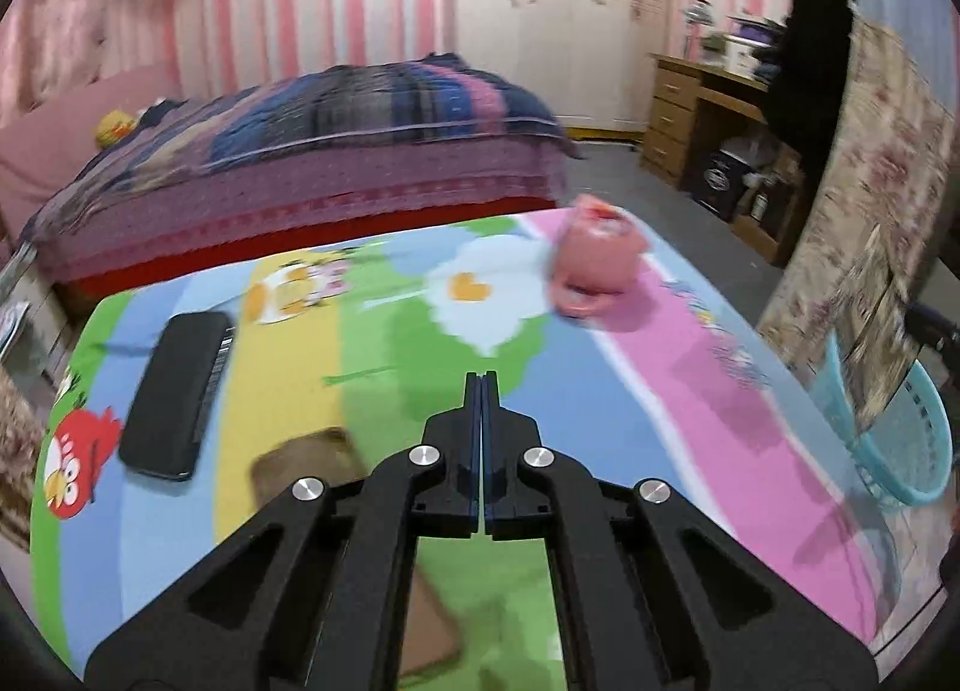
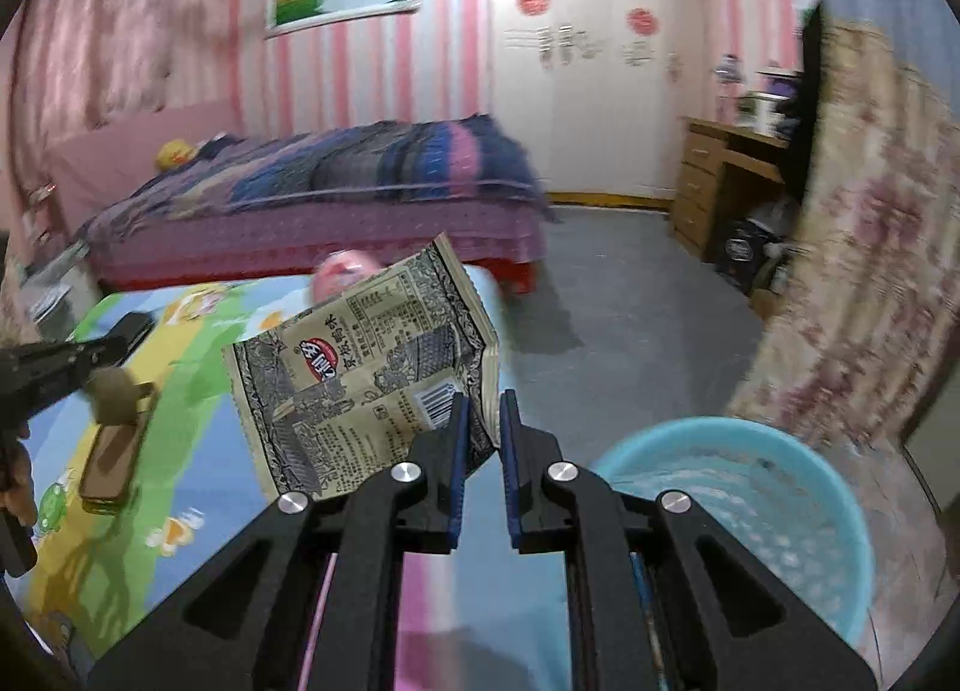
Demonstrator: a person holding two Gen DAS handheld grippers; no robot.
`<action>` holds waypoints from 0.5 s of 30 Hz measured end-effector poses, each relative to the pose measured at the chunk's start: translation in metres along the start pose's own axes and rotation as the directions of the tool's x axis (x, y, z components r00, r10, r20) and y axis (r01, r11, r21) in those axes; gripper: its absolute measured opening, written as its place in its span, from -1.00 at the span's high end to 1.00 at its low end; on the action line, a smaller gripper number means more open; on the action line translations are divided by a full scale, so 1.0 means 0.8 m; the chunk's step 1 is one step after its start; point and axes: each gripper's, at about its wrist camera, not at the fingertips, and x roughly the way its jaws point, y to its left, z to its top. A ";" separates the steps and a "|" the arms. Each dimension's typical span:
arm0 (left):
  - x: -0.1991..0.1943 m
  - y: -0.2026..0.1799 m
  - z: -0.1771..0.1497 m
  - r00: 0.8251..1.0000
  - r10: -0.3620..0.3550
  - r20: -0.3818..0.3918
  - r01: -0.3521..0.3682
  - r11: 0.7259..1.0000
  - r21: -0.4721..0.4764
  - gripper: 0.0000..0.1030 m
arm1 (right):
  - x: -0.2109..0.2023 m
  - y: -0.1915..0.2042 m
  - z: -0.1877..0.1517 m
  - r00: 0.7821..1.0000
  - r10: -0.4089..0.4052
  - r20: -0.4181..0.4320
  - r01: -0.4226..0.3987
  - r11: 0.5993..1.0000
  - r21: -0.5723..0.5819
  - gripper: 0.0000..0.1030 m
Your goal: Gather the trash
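Observation:
My right gripper (image 2: 483, 398) is shut on the corner of a beige printed snack bag (image 2: 372, 367) and holds it in the air above the table's right edge. A light blue bin (image 2: 750, 511) stands just right of it on the floor; it also shows in the left wrist view (image 1: 900, 451). My left gripper (image 1: 482, 376) is shut and empty above the colourful table (image 1: 660, 391). In the right wrist view it (image 2: 120, 355) hovers at the left over a brown blurred thing.
On the table lie a black phone (image 1: 177, 391), a brown flat case (image 1: 306, 463) and a pink cup (image 1: 594, 253). A bed (image 1: 312, 163) stands behind the table. A floral curtain (image 1: 870, 199) and a wooden desk (image 1: 690, 109) are at the right.

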 end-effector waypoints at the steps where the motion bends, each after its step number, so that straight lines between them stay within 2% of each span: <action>1: -0.001 -0.011 0.000 1.000 -0.020 -0.002 0.020 1.000 0.007 1.00 | -0.007 -0.008 -0.003 1.000 -0.014 0.002 0.014 1.000 0.006 0.79; 5: -0.007 -0.050 0.003 0.995 -0.098 0.002 0.098 0.995 0.017 1.00 | -0.029 -0.063 -0.016 0.995 -0.097 -0.004 0.097 0.994 0.050 0.79; 10: -0.006 -0.087 0.003 0.998 -0.059 0.002 0.059 0.995 0.075 1.00 | -0.043 -0.113 -0.034 0.991 -0.134 -0.025 0.136 0.984 0.111 0.79; 12: -0.003 -0.084 0.001 1.000 -0.027 -0.007 0.027 0.996 0.086 0.83 | -0.044 -0.126 -0.040 0.991 -0.132 -0.037 0.135 0.985 0.111 0.79; 13: -0.001 -0.076 0.000 1.000 -0.005 -0.016 0.007 0.997 0.075 0.55 | -0.043 -0.129 -0.044 0.991 -0.127 -0.046 0.131 0.985 0.109 0.79; 14: 0.000 -0.067 -0.002 1.000 0.014 -0.024 -0.012 0.998 0.061 0.19 | -0.041 -0.129 -0.045 0.991 -0.122 -0.049 0.126 0.986 0.111 0.79; 15: 0.002 -0.053 -0.007 0.998 0.055 -0.033 -0.054 0.998 0.036 0.03 | -0.037 -0.126 -0.045 0.992 -0.111 -0.052 0.117 0.986 0.116 0.79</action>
